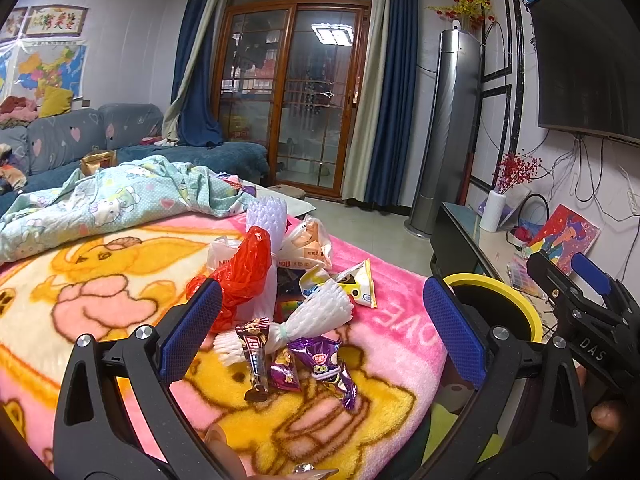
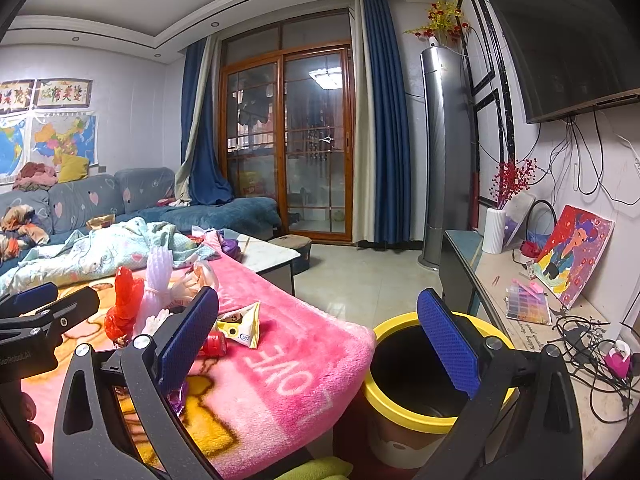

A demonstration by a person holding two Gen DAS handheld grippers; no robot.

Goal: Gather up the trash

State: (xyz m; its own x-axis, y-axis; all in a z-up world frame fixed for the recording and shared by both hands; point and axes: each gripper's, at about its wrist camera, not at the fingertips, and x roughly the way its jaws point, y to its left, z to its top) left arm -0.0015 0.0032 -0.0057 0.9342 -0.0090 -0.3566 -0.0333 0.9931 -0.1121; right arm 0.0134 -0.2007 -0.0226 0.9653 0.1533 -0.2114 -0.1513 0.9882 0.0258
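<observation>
Both grippers, left gripper (image 1: 322, 330) and right gripper (image 2: 318, 344), released; candy wrappers (image 1: 308, 360) light, crinkly, slippery—pinch a twisted end.

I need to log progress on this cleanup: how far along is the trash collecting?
Nothing looks done yet: what shows of the bin inside is dark, with no trash visible. In hand: nothing; the left hand-held gripper is open above the wrappers, and the right hand-held gripper is open and empty. Left: the whole pile on the blanket, including the red bag and foam nets.

left gripper (image 1: 320, 330) open over wrappers (image 1: 304, 360) on pink blanket (image 1: 100, 300).
</observation>
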